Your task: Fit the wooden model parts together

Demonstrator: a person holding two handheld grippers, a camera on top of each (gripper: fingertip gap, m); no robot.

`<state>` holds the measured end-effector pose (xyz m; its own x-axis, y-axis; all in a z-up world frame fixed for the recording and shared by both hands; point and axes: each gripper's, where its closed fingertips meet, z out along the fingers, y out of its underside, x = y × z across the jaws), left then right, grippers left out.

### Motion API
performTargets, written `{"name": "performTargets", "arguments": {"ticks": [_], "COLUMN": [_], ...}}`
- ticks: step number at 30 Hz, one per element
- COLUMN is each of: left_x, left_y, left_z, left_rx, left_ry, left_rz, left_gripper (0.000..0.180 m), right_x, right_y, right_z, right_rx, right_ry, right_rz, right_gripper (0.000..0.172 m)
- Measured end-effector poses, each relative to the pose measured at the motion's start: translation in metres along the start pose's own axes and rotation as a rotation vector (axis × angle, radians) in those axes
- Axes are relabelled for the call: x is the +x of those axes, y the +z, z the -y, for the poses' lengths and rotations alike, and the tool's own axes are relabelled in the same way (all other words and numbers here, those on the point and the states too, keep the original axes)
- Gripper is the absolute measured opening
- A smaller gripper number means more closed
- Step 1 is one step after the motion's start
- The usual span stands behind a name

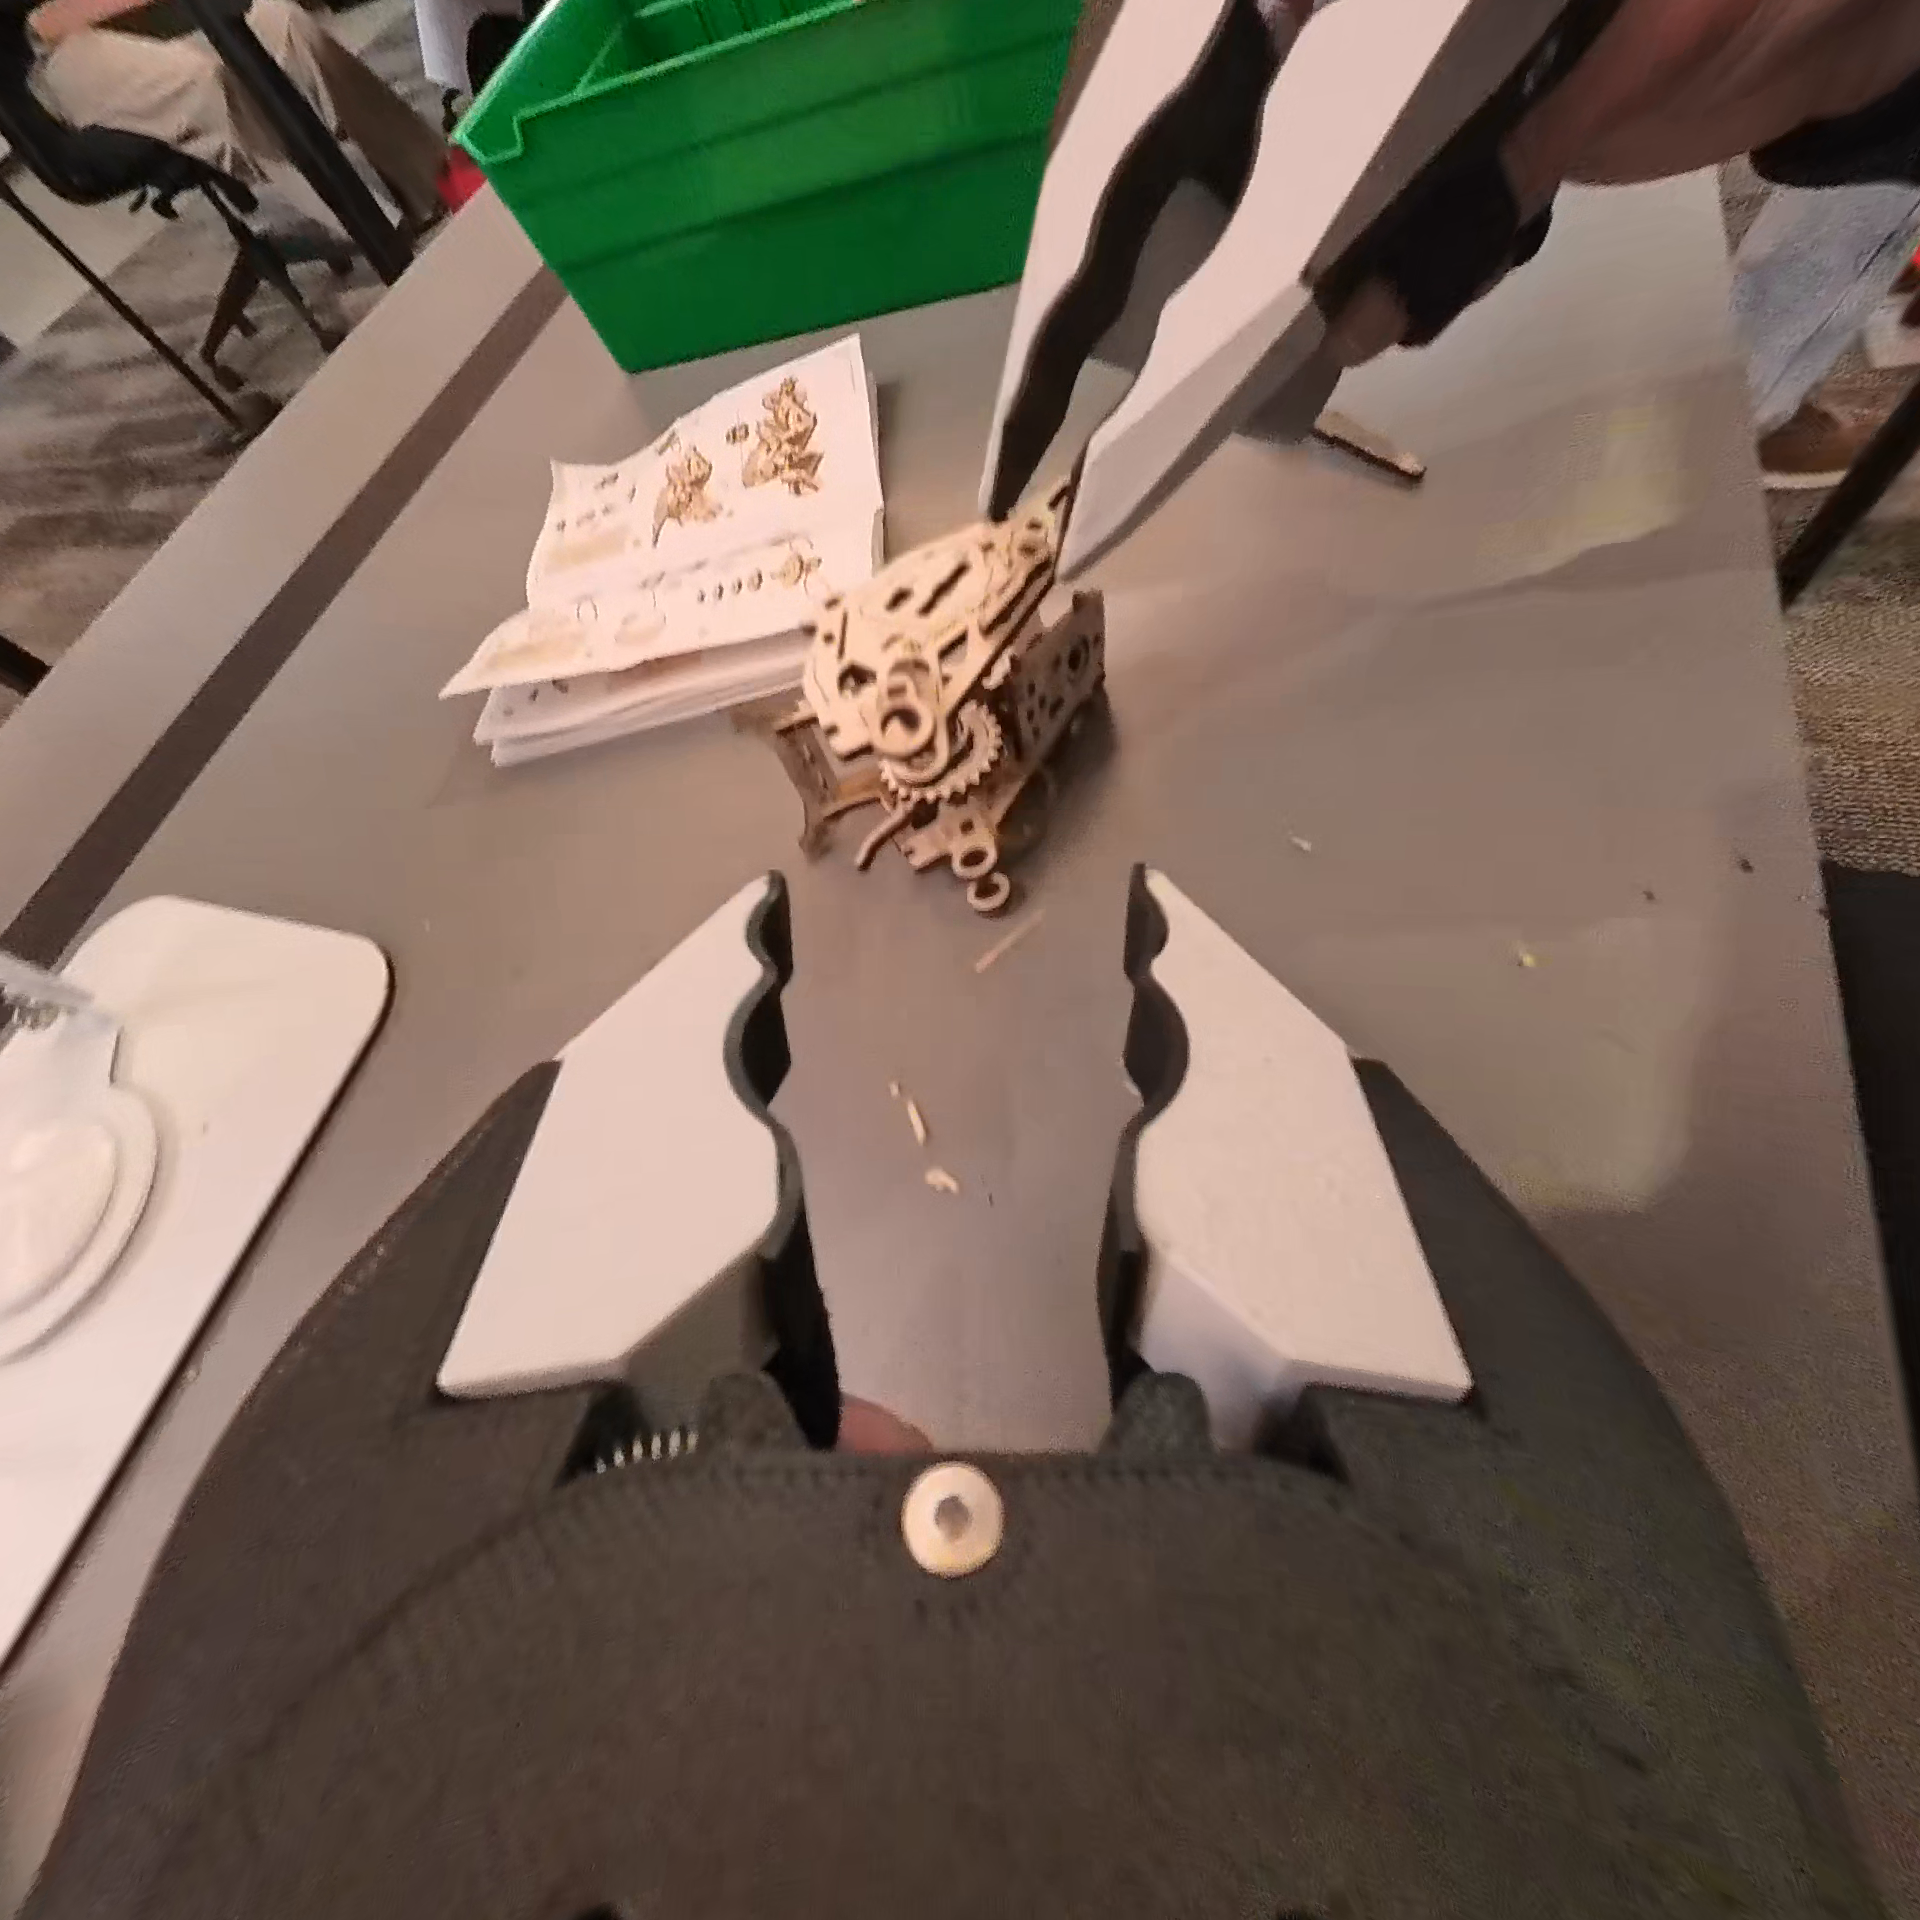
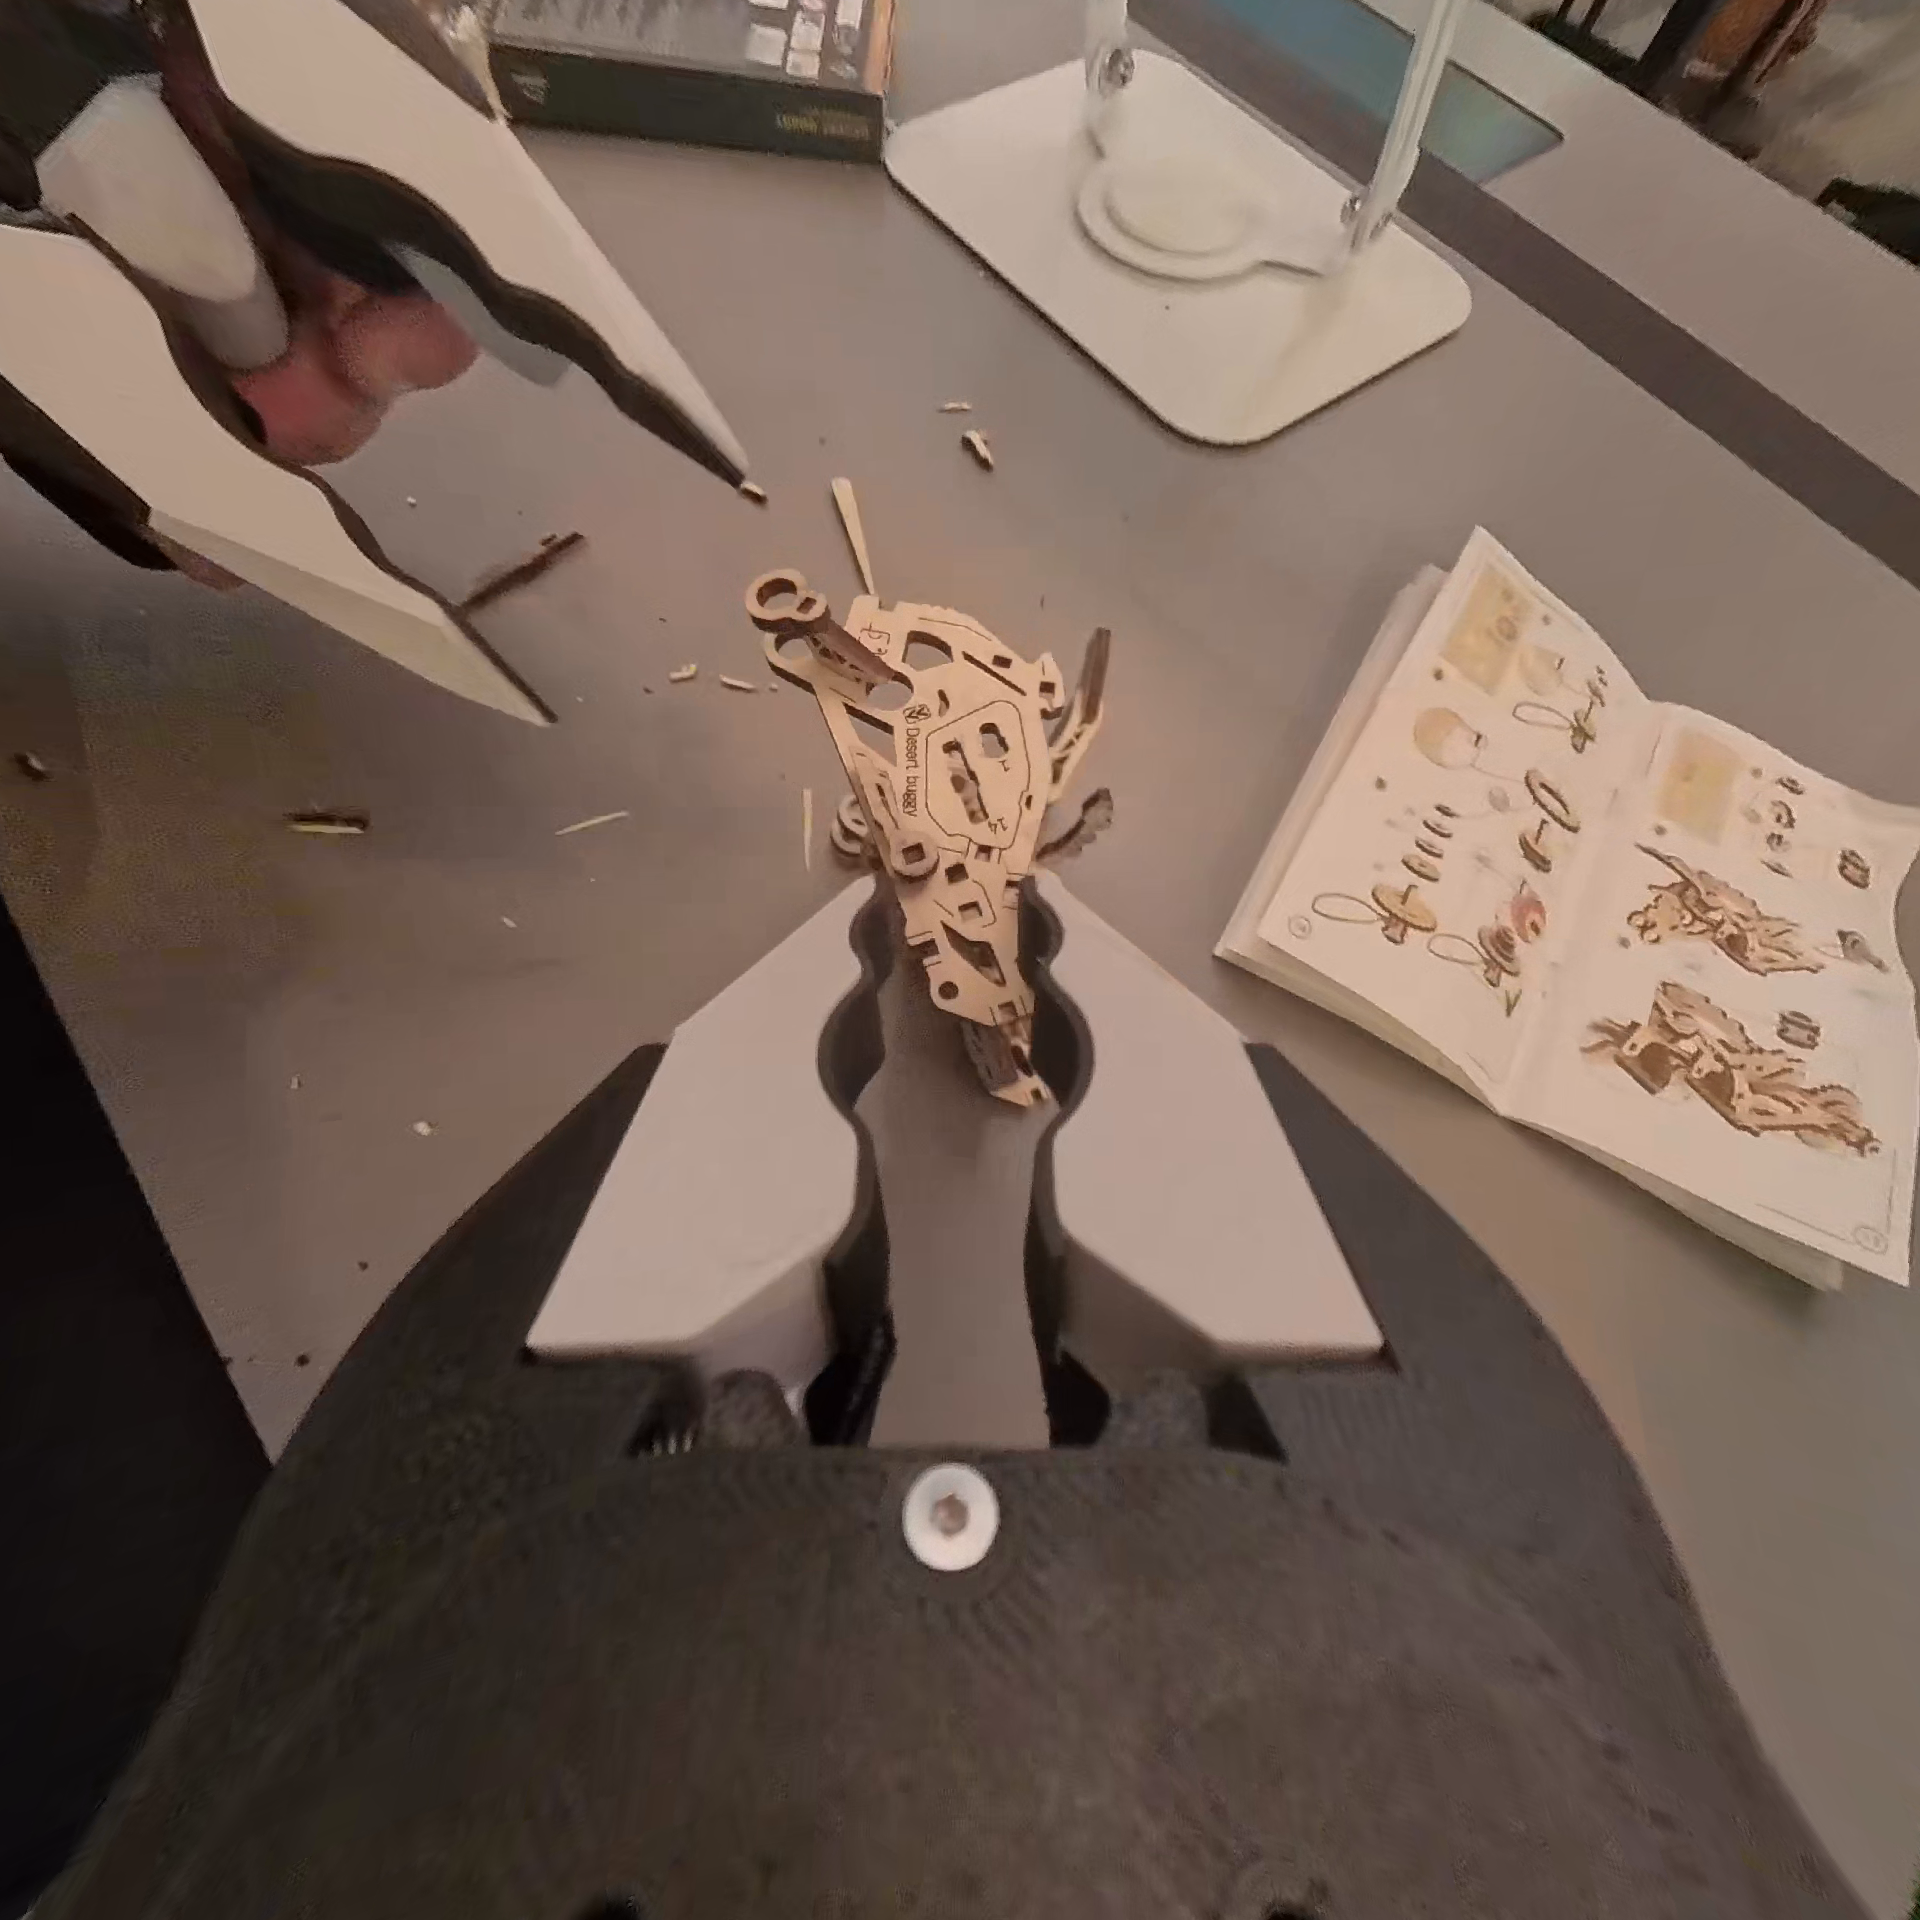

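Observation:
A partly built wooden model with gears and a small key rests on the grey table, tilted. My right gripper comes down from the top of the left wrist view and pinches the model's upper end. In the right wrist view the model runs forward from between the right gripper's fingers, which are shut on it. My left gripper is open and empty, just short of the model's key end. It also shows open at the upper left of the right wrist view.
An open instruction booklet lies beside the model. A green bin stands behind it. A white stand base and a dark box sit at the table's side. Wood splinters and a loose wooden piece lie about.

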<state>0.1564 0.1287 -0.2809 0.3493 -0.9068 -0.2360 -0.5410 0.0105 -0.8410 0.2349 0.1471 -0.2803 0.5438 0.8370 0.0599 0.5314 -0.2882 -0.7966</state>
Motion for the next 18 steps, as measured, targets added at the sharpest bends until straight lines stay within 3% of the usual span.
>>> {"name": "performTargets", "arguments": {"ticks": [1,9,18], "left_x": [-0.001,-0.008,-0.012], "left_y": [0.006,0.034,0.052], "left_z": [0.004,0.013,0.01], "left_rx": [0.011,0.029,0.022], "left_ry": [0.005,0.069,0.038], "left_rz": [-0.007,-0.035,-0.05], "left_gripper": [0.063,0.059,0.048], "right_x": [0.002,0.011,0.009], "right_y": [0.001,0.004,0.01], "right_z": [-0.002,-0.012,-0.016], "right_rx": [-0.005,-0.003,-0.007], "right_ry": [0.005,0.044,0.048], "right_rz": [0.002,0.035,0.087], "right_gripper": [0.02,0.02,0.02]}}
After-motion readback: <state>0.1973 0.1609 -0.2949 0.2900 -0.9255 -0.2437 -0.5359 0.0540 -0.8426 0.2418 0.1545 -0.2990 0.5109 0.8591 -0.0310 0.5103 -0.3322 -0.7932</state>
